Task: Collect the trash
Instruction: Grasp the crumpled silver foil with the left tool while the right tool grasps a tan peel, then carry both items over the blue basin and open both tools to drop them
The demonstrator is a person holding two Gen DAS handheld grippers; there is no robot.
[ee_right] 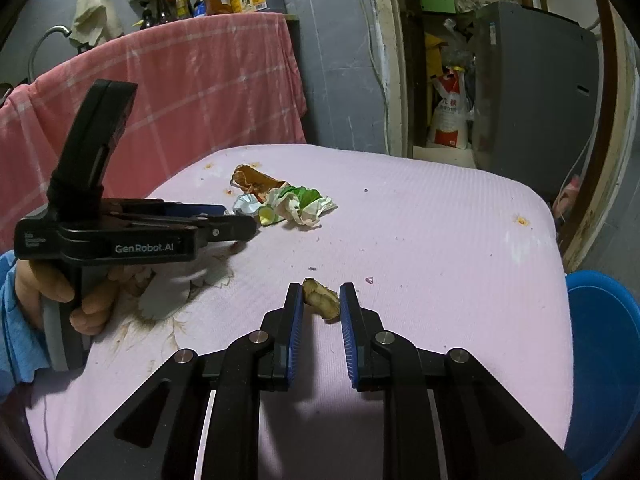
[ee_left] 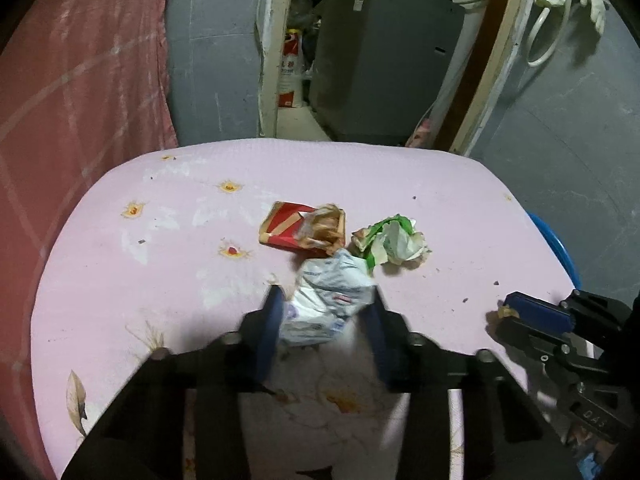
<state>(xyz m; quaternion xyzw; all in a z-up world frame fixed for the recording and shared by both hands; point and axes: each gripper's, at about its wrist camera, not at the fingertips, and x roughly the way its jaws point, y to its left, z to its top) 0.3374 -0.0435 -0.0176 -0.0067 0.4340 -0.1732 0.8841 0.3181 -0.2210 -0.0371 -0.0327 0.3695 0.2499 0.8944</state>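
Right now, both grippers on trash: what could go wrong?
1. The left gripper brackets the crumpled white wrapper, which touches the red packet and green-white wrapper; lifting may drag or scatter them.
2. The right gripper straddles a small tan scrap near the fingertips; it may squirt out on closing.
3. The blue bin sits below the table's right edge, so a loose hold could drop trash outside it.
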